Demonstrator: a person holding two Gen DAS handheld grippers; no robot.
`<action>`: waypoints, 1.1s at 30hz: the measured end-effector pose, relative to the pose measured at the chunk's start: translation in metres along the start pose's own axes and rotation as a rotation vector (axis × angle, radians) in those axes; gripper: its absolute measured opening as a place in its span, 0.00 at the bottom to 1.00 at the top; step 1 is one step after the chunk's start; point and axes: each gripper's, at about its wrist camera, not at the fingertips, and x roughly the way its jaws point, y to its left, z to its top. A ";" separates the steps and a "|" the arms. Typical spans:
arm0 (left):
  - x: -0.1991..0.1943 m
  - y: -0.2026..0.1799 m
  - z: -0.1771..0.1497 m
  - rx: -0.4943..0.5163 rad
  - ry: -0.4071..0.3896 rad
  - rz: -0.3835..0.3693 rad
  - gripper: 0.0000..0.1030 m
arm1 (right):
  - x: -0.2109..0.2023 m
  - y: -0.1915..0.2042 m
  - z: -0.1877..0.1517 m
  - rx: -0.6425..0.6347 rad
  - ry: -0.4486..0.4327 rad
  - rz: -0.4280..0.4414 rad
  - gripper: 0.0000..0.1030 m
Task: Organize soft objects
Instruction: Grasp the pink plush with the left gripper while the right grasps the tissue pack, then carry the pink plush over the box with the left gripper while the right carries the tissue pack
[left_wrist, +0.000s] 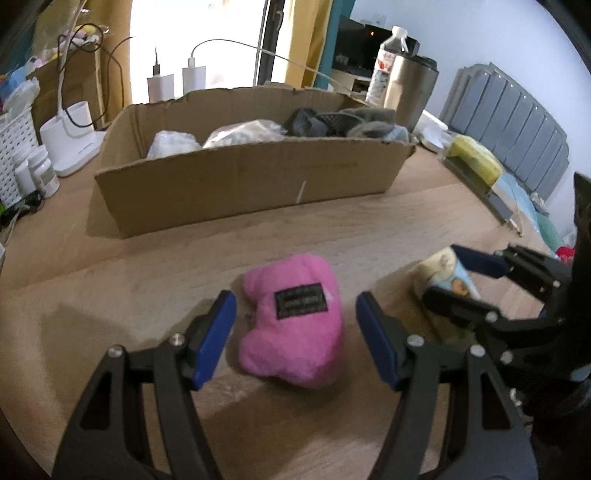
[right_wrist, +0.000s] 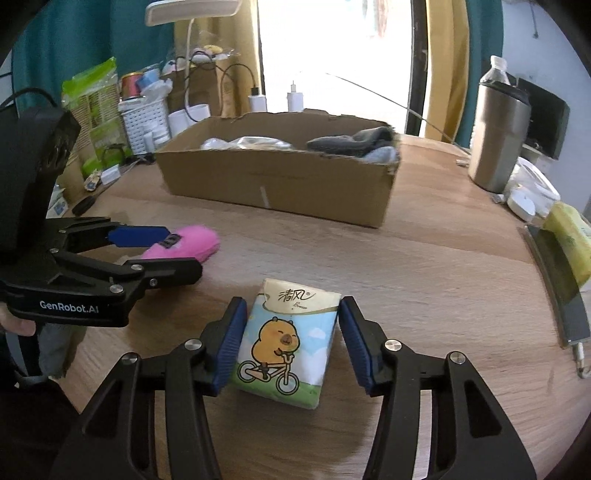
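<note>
A pink plush toy (left_wrist: 291, 325) with a black label lies on the wooden table (left_wrist: 147, 258). My left gripper (left_wrist: 294, 299) is open, one blue pad on each side of the toy and a gap at both. To its right, my right gripper (left_wrist: 443, 271) is shut on a tissue pack (right_wrist: 284, 336) printed with a cartoon animal on a bicycle; both pads touch the pack's sides and it rests on the table. In the right wrist view my right gripper (right_wrist: 292, 302) is at the bottom and my left gripper (right_wrist: 181, 249) is at the left, over the plush (right_wrist: 199, 242). The cardboard box (left_wrist: 243, 184) behind holds grey cloth and white bags.
A steel tumbler (right_wrist: 498, 140) and a water bottle (left_wrist: 388, 62) stand right of the box. A white basket (right_wrist: 144, 122), pill bottles (left_wrist: 44, 173) and a desk lamp base (left_wrist: 70, 140) crowd the left. A yellow-green pack (right_wrist: 569, 236) lies at the right table edge.
</note>
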 end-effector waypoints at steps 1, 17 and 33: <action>0.001 -0.001 0.000 0.001 0.000 0.007 0.67 | -0.001 -0.002 0.000 -0.004 0.001 -0.009 0.53; -0.001 -0.007 -0.008 0.055 0.002 -0.023 0.44 | -0.002 -0.005 -0.014 0.033 0.045 -0.045 0.55; -0.037 0.001 -0.003 0.032 -0.083 -0.084 0.44 | -0.013 0.009 0.017 -0.021 -0.009 -0.015 0.49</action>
